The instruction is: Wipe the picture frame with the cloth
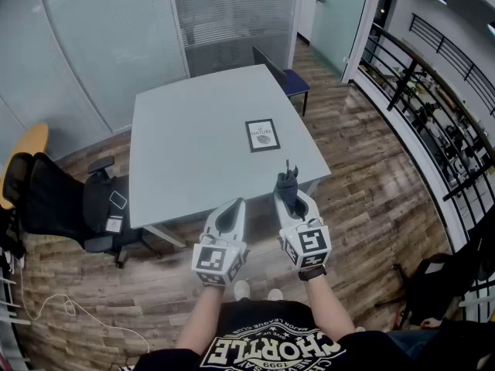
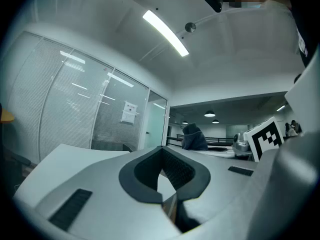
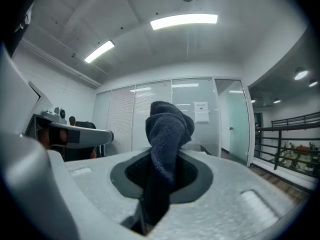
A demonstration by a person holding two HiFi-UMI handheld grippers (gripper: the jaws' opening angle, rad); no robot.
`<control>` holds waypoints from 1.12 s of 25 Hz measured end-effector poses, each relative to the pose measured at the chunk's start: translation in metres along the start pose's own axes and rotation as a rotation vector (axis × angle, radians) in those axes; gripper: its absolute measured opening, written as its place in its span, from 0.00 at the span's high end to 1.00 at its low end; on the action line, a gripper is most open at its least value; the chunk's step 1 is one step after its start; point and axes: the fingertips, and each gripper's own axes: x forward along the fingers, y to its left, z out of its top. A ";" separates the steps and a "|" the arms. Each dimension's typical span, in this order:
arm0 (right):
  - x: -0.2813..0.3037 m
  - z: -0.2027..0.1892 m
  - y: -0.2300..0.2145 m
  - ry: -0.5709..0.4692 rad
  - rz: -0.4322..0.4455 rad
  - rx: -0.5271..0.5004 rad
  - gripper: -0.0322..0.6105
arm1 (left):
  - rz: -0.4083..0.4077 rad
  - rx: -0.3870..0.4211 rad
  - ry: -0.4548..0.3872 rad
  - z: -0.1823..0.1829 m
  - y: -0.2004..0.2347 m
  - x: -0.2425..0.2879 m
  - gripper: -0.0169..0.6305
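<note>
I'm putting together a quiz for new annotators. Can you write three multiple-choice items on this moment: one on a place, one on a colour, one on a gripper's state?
1. Where is the black-bordered rectangular picture frame?
A. flat on the pale grey square table
B. upright on a shelf
C. inside a drawer

2. What colour is the fleecy cloth?
A. white
B. dark blue-grey
C. yellow

3. How is the right gripper?
A. open, empty
B. shut on the cloth
C. out of sight

Answers: 1 A, the head view shows it lying on the tabletop. 2 B, the right gripper view shows it dark blue-grey. 3 B, the cloth stands pinched between its jaws.
</note>
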 end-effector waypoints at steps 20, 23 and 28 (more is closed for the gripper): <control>0.017 -0.011 0.009 0.014 -0.098 0.001 0.84 | -0.102 -0.035 0.013 -0.018 0.019 0.024 0.97; 0.020 -0.015 0.006 0.021 -0.102 -0.003 0.84 | -0.102 -0.033 0.017 -0.017 0.021 0.030 0.97; 0.032 -0.025 -0.010 0.037 -0.114 0.023 0.84 | -0.119 -0.034 0.026 -0.028 0.023 0.048 0.97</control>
